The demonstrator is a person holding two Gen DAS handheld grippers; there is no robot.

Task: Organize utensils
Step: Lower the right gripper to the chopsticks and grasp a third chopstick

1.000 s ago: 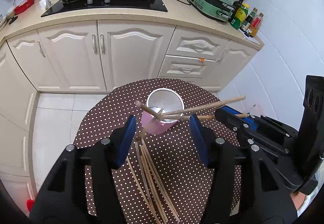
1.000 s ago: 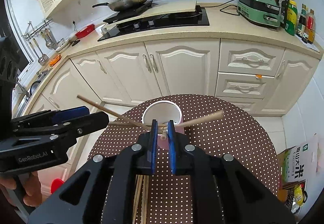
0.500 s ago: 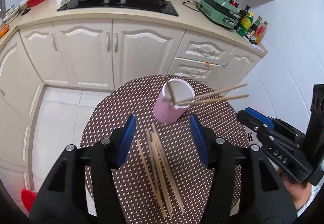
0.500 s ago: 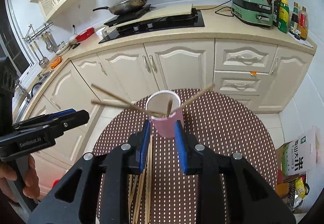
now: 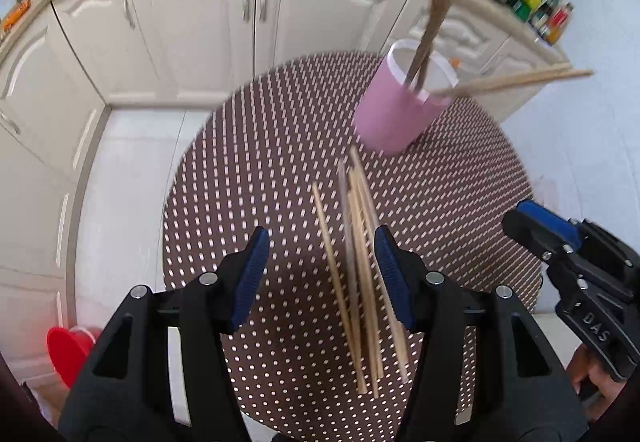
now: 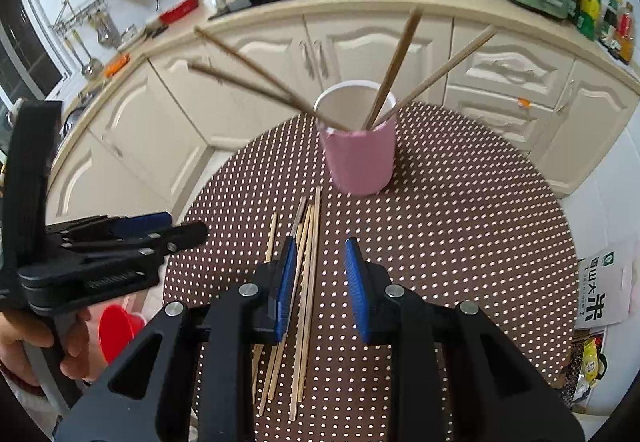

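The right tool [image 6: 320,282] has let go and now gapes empty, leaving 4 wooden chopsticks [image 6: 394,66] in the pink cylindrical cup [image 6: 360,158], while the left tool [image 5: 320,274], also spread and empty, hovers over the loose wooden chopsticks [image 5: 360,274] on the brown polka-dot round table [image 5: 260,170], likely next.

Bright, even daylight; left view motion-blurred, both with fisheye-bent, dark-vignetted edges.

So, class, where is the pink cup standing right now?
In the right wrist view the pink cup stands upright on the far side of the dotted table, ahead of the right gripper, just beyond the loose chopsticks.
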